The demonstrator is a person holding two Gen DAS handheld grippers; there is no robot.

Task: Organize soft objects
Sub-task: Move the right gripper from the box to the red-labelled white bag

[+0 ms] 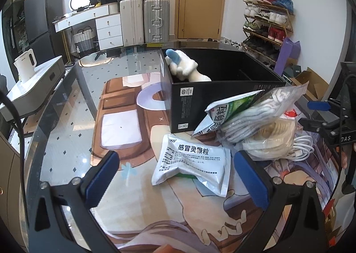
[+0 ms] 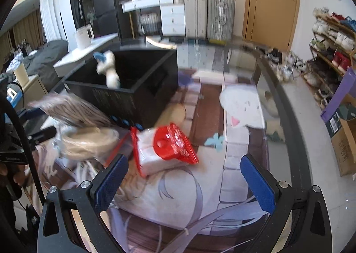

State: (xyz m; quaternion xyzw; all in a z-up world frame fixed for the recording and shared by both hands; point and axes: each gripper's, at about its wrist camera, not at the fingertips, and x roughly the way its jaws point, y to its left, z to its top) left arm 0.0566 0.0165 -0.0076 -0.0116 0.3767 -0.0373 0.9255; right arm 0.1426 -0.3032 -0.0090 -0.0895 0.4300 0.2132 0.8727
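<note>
both the left gripper (image 1: 175, 177) and right gripper (image 2: 184, 183) hang spread and empty, the medicine sachet (image 1: 192, 167) and red-printed tissue pack (image 2: 165, 149) lying beside the black box (image 1: 222, 88) holding a plush toy (image 1: 183, 65).

A plush toy (image 1: 185, 67) sits in the box (image 1: 213, 101); packets (image 1: 193, 164) lie on the mat (image 1: 124, 106) before it.

Black box (image 1: 222, 95); white-blue plush (image 1: 184, 66); red-white pack (image 2: 169, 148).

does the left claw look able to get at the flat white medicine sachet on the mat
Probably yes: the left claw is open, and the flat white medicine sachet lies directly ahead between its fingers with nothing on top of it.
</note>
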